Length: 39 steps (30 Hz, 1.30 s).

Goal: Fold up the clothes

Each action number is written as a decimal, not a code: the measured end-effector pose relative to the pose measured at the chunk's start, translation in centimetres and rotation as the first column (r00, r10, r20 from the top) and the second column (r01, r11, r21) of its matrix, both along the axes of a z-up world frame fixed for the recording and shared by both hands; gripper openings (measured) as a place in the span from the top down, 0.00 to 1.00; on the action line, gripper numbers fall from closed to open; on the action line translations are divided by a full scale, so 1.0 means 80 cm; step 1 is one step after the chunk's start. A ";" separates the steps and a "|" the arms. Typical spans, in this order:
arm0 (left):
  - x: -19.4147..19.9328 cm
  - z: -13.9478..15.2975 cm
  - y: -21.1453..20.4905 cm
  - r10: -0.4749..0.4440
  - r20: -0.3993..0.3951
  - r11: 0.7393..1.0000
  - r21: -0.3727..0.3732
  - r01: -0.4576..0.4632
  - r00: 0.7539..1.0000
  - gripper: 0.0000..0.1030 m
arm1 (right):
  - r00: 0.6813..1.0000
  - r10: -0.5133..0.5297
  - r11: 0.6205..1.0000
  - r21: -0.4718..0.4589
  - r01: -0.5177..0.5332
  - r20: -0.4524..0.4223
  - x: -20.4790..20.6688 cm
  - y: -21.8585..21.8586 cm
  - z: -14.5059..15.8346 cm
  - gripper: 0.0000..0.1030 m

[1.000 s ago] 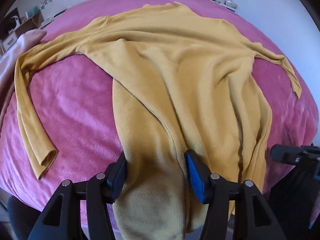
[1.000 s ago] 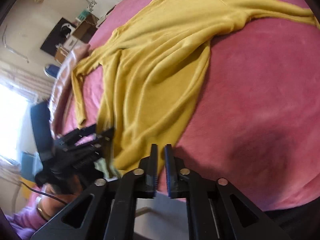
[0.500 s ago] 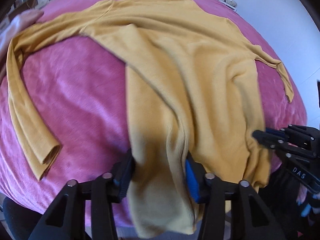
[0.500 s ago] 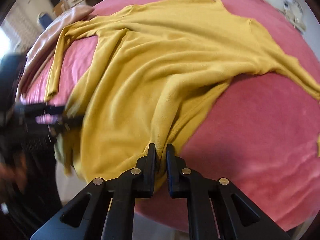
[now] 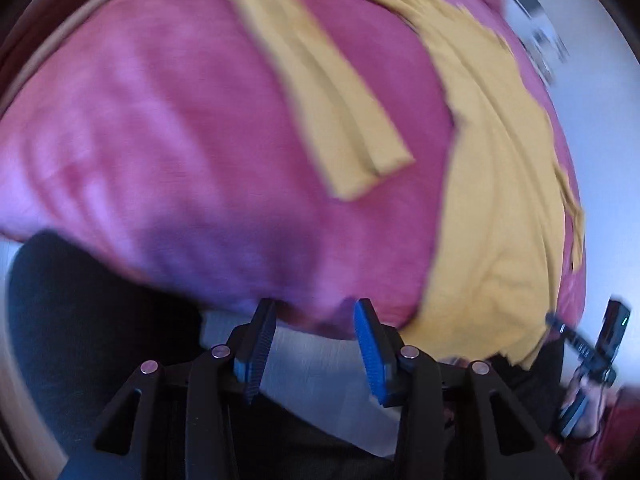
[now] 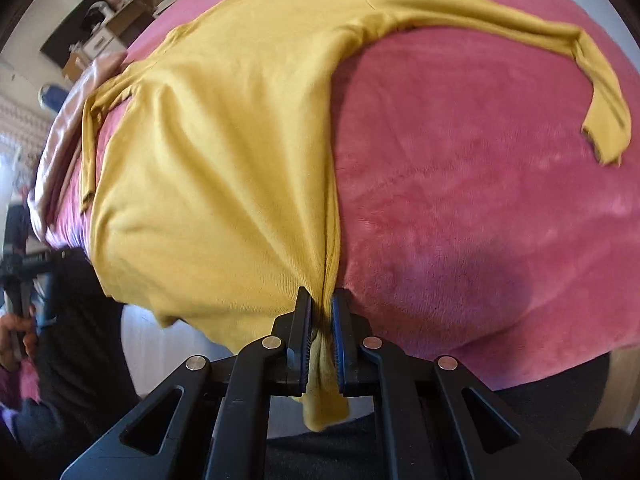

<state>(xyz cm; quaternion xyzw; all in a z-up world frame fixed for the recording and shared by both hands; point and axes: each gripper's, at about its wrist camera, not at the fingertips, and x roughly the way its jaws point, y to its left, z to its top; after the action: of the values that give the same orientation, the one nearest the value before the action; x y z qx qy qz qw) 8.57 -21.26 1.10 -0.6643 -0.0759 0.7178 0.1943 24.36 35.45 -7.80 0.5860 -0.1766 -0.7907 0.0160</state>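
A mustard-yellow long-sleeved sweater [image 6: 224, 140] lies spread on a pink blanket-covered bed [image 6: 460, 208]. My right gripper [image 6: 322, 320] is shut on the sweater's hem at its right bottom corner, at the bed's near edge; fabric hangs down between the jaws. In the left wrist view my left gripper [image 5: 314, 320] stands open with nothing between its fingers, at the bed's edge [image 5: 160, 160], left of the sweater [image 5: 492, 208]. One sleeve [image 5: 320, 92] lies ahead of it on the blanket. The other sleeve [image 6: 592, 80] curves away at the right.
A light pink cloth [image 6: 60, 132] lies along the bed's left side. Furniture and boxes [image 6: 92, 36] stand at the far left of the room. The person's dark clothing [image 5: 80, 320] is below the bed edge. The left gripper [image 6: 24, 272] shows at the far left of the right wrist view.
My left gripper has let go of the hem and swung left, away from the sweater. The right gripper has closed on the hem's right corner, and the sweater body lies flatter.
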 end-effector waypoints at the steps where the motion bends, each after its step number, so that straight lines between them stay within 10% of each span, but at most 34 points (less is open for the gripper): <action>1: -0.001 0.005 0.001 -0.006 -0.008 1.000 0.029 0.007 1.000 0.59 | 1.000 -0.020 0.999 -0.037 0.020 -0.007 -0.002 0.005 -0.001 0.86; 8: -0.019 0.010 0.101 -0.104 -0.108 0.980 0.158 0.120 0.989 0.56 | 0.977 -0.176 0.978 -0.135 0.159 -0.123 -0.011 0.029 0.017 0.22; 10: -0.021 -0.004 0.143 -0.163 -0.141 0.982 0.075 0.175 0.977 0.55 | 0.984 -0.155 0.982 -0.126 0.143 -0.089 -0.024 0.022 0.007 0.23; 13: -0.013 -0.009 0.171 -0.256 -0.188 0.967 -0.069 0.247 0.948 0.54 | 0.992 -0.107 0.990 -0.099 0.100 -0.064 -0.028 0.024 -0.001 0.85; 16: 0.005 -0.008 0.167 -0.300 -0.177 0.950 -0.146 0.277 0.937 0.55 | 0.983 -0.162 0.979 -0.136 0.150 -0.083 -0.010 0.054 0.010 0.93; 21: 0.026 0.009 0.141 -0.296 -0.159 0.953 -0.118 0.280 0.942 0.57 | 0.961 -0.255 0.953 -0.198 0.230 -0.110 0.020 0.104 0.029 0.87; 23: 0.022 0.030 0.137 -0.258 -0.215 0.966 -0.070 0.249 0.942 0.57 | 0.929 -0.332 0.934 -0.198 0.299 -0.163 0.026 0.135 0.046 0.43; 25: 0.014 0.052 0.149 -0.245 -0.289 0.969 -0.042 0.243 0.925 0.57 | 0.867 -0.440 0.898 -0.140 0.417 -0.236 0.022 0.180 0.066 0.25; 27: 0.002 0.072 0.181 -0.252 -0.363 0.963 0.002 0.271 0.897 0.56 | 0.794 -0.532 0.839 -0.055 0.542 -0.295 0.013 0.228 0.082 0.25; 30: -0.038 0.074 0.267 -0.290 -0.425 0.940 0.040 0.338 0.857 0.55 | 0.769 -0.574 0.809 -0.050 0.586 -0.281 -0.019 0.299 0.079 0.25; 35: -0.091 0.047 0.344 -0.355 -0.428 0.914 0.025 0.404 0.831 0.55 | 0.844 -0.524 0.844 0.063 0.532 -0.114 -0.080 0.325 0.034 0.30; 37: -0.101 0.035 0.391 -0.374 -0.420 0.907 0.022 0.421 0.827 0.55 | 0.904 -0.425 0.891 0.157 0.426 -0.040 -0.105 0.311 0.012 0.65; 39: -0.103 0.022 0.422 -0.401 -0.400 0.903 -0.020 0.430 0.824 0.55 | 0.941 -0.337 0.902 0.272 0.334 -0.037 -0.120 0.300 0.023 0.73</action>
<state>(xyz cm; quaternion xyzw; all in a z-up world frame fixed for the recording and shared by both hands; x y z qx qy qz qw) 0.30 12.51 2.83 -0.4989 0.0859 0.7739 0.3806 14.78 59.42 -6.00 0.5475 -0.1636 -0.7952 -0.2027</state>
